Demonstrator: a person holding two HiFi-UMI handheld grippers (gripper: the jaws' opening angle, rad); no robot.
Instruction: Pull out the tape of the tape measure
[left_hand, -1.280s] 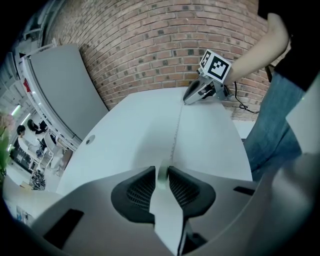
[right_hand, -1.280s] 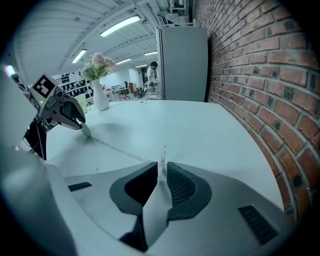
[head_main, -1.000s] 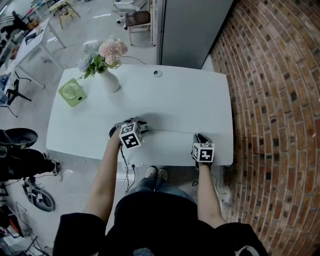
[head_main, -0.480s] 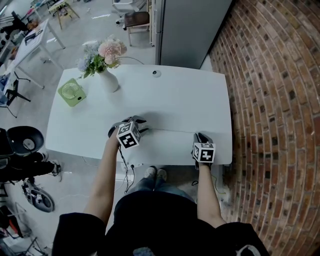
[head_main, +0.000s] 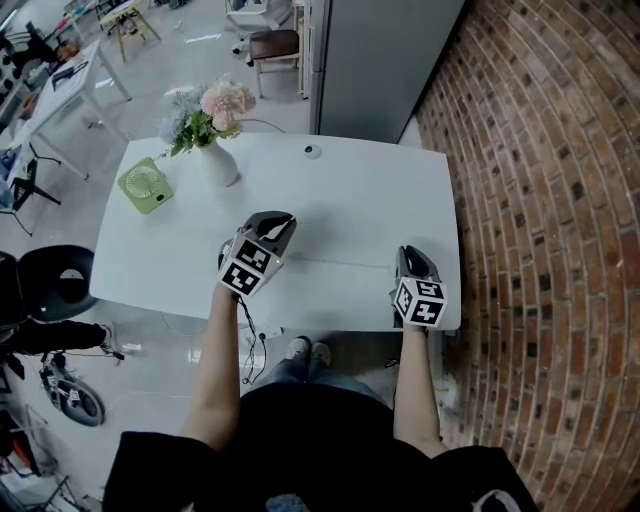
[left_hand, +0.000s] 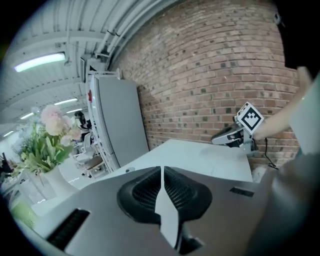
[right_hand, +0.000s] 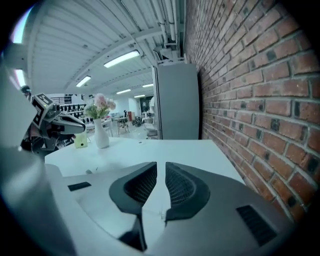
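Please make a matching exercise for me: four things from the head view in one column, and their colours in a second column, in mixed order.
Things:
1. fan
2. table
3. wall
4. cabinet

Colours:
a. white
b. green
c. grey
d. red-brown

Pairs: 1-b, 2-a, 3-d, 4-c

The head view looks steeply down over the whole tabletop (head_main: 350, 200). Both gripper views sit low and close above it: the left faces the brick wall (left_hand: 210, 70), the right looks along it. Both show the flower vase (left_hand: 50, 184) at frame left.
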